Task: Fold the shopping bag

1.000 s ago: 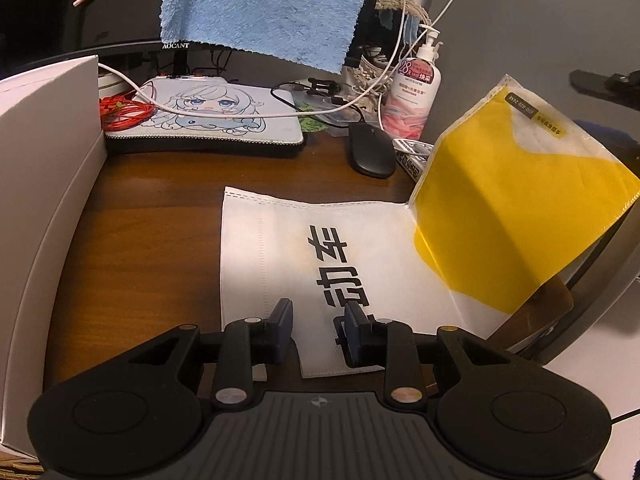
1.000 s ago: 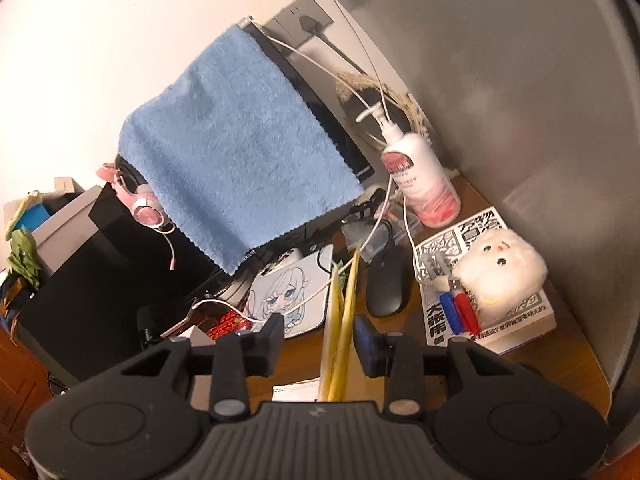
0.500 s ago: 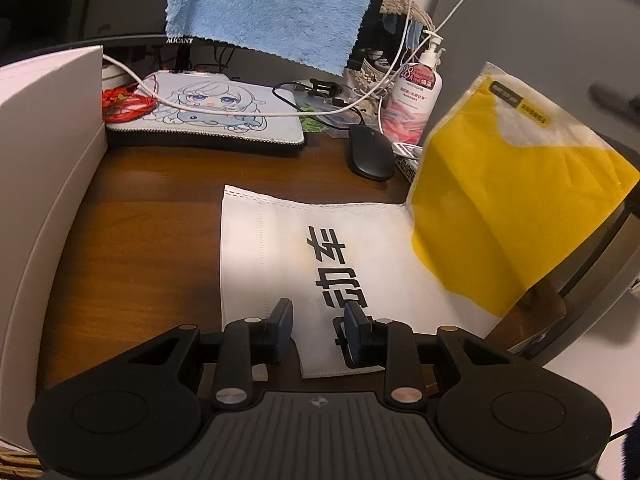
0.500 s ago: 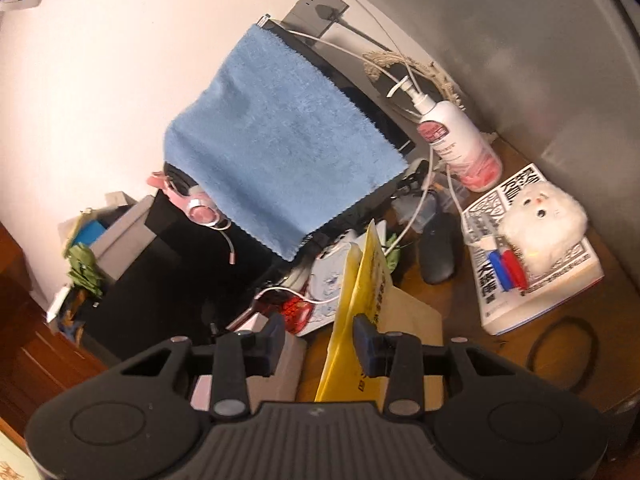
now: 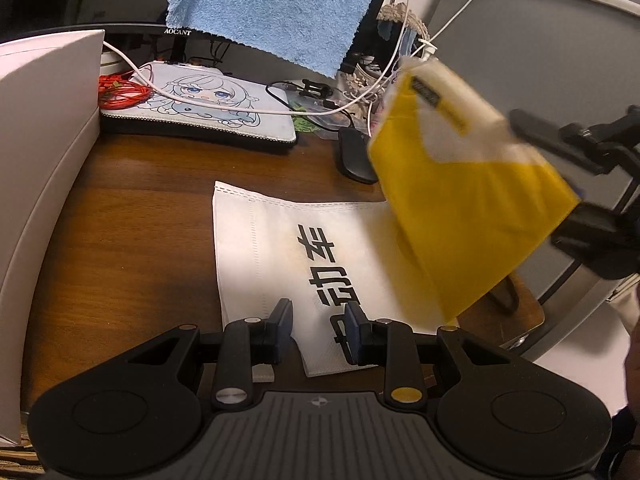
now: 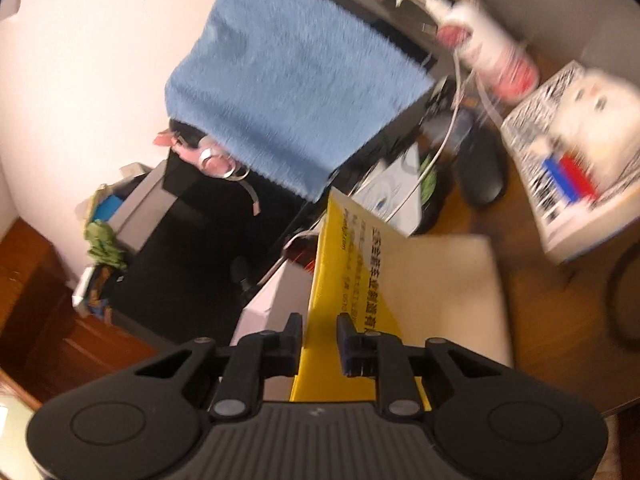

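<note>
Upper centre of my left view: a blue towel (image 5: 276, 4) draped over a monitor (image 5: 132, 30). Below it I see an illustrated mouse pad (image 5: 200, 104), a red cable (image 5: 122, 90), and a black mouse (image 5: 354, 156). At left, a white box (image 5: 40, 176); all on a wooden desk (image 5: 132, 232).

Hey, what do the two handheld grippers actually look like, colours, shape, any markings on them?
Both match. The left gripper and the right gripper are matte black, with a grey ribbed centre plate bearing a small round crosshair mark, rounded wings with a disc on each side, and two short dark-padded fingers on linkage arms with silver screws. One left pivot looks yellow. No sleeve identifiable.
</note>
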The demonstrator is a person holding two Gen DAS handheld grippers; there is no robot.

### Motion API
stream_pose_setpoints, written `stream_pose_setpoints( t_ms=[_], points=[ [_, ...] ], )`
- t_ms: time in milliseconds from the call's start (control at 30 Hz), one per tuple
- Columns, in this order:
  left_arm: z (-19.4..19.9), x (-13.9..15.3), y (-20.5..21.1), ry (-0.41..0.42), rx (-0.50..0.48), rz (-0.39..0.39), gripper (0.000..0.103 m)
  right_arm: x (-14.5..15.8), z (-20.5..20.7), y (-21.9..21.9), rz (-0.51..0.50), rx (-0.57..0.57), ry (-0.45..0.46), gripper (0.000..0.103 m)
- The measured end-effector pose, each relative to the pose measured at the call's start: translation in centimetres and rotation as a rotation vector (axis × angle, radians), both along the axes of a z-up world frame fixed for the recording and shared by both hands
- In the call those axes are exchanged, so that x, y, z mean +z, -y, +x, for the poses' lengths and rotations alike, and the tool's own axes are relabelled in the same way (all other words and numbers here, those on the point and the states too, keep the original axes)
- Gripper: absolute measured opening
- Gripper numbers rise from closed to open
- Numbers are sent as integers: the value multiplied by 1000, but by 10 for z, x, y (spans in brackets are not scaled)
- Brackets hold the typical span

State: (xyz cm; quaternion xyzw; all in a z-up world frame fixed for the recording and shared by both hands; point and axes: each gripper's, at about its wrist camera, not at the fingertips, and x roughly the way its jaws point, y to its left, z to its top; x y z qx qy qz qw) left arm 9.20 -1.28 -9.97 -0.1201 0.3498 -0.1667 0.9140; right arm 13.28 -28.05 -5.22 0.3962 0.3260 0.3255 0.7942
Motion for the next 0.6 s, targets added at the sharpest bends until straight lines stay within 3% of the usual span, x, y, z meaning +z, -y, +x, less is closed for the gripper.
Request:
stream_pose_setpoints(
  t_ms=[233, 400, 600],
  points=[
    [0, -1, -3, 2, -7, -12, 28, -24, 13, -20, -12, 33, -73, 19],
    [-1, -1, -5, 2, -10, -18, 28, -41, 22, -35, -21, 57, -126, 26],
    [-1, -1, -5, 3, -12, -18, 28, -37, 19, -38, 20, 65, -85, 26]
  ],
)
